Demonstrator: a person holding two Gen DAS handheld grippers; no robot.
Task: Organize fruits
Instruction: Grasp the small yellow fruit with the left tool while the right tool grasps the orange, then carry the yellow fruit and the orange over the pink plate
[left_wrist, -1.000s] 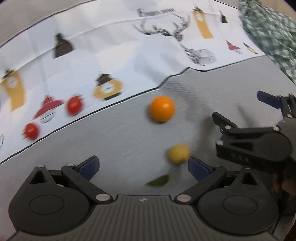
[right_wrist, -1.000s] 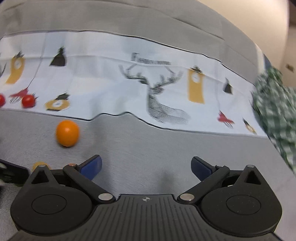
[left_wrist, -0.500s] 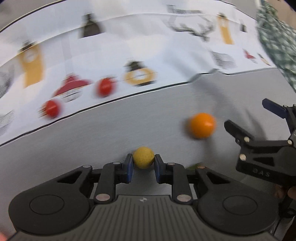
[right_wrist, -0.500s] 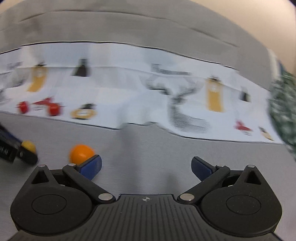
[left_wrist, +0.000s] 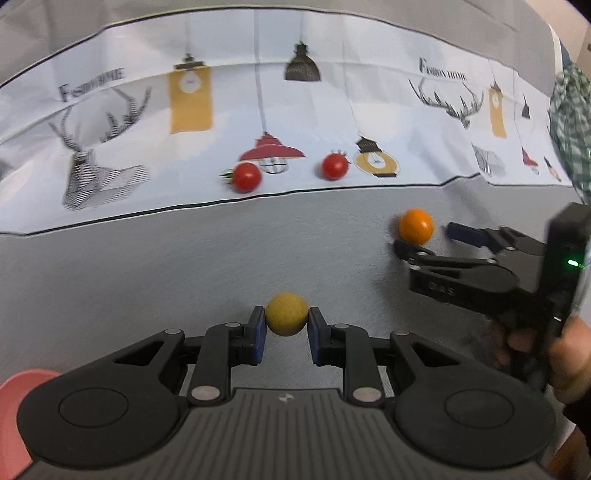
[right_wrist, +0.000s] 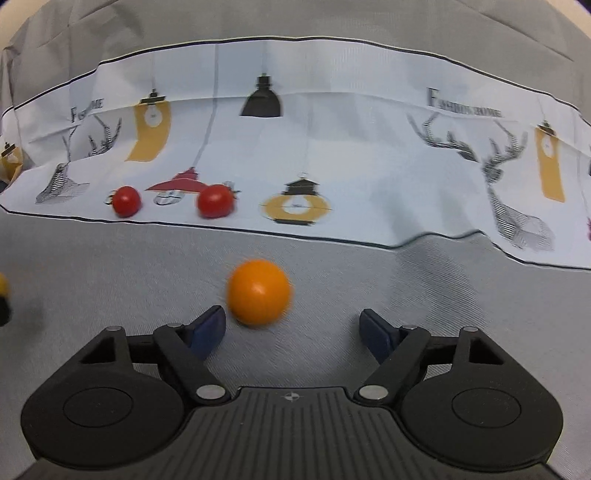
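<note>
My left gripper (left_wrist: 286, 326) is shut on a small yellow fruit (left_wrist: 286, 314), held above the grey cloth. An orange (right_wrist: 258, 291) lies on the grey cloth just ahead of my right gripper (right_wrist: 293, 330), nearer its left finger. The right jaws are closing, with the orange at their mouth and the pads not touching it. In the left wrist view the right gripper (left_wrist: 424, 240) reaches toward the orange (left_wrist: 415, 226) from the right. Two red tomatoes (left_wrist: 245, 177) (left_wrist: 335, 166) sit on the printed white cloth strip (left_wrist: 221, 129) behind.
A pink dish (left_wrist: 14, 406) shows at the lower left edge of the left wrist view. A green checked cloth (left_wrist: 570, 122) lies at the far right. A hand (left_wrist: 565, 354) holds the right gripper's handle.
The left gripper closed on the yellow fruit, lifted it and moved left. The right gripper swung left to the orange and its jaws narrowed.
</note>
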